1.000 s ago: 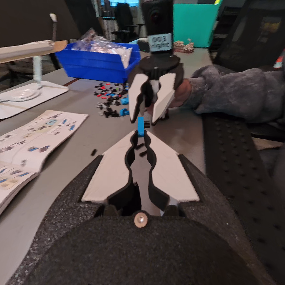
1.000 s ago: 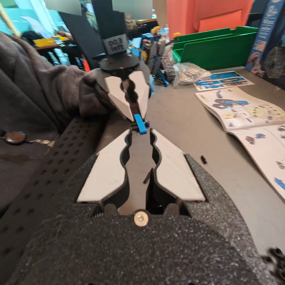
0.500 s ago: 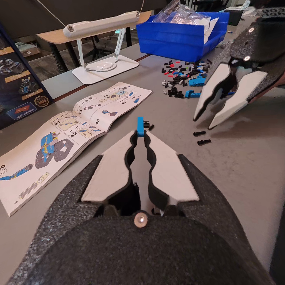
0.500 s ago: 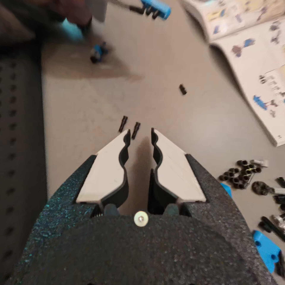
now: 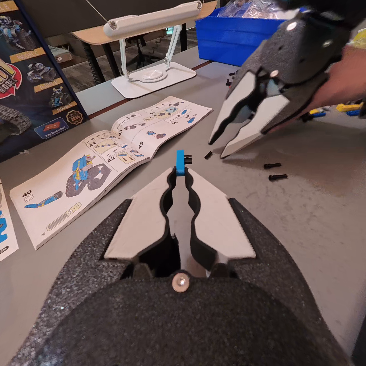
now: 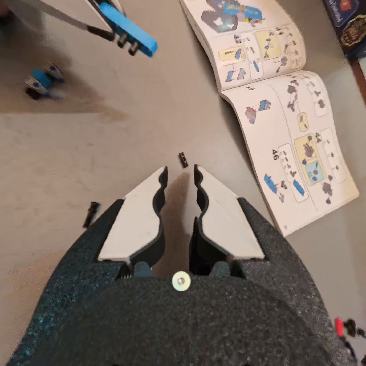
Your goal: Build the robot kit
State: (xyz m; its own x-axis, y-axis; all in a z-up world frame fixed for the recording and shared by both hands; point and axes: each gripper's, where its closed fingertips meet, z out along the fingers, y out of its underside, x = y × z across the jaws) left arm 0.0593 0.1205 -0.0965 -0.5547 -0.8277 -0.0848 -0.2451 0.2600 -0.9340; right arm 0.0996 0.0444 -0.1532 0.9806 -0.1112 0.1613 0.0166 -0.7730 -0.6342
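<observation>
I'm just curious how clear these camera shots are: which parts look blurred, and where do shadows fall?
Right wrist view: the blue beam in the far gripper and the small blue assembly on the table are smeared, while the black pin ahead of the open fingers is fairly sharp, with a dark shadow between them. Left wrist view: mostly crisp; only the right gripper is softened, casting a faint shadow on the grey table.

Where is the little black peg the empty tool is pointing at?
In the right wrist view the short black peg lies on the grey table, just ahead of the open right tool, left of the open booklet.
</observation>
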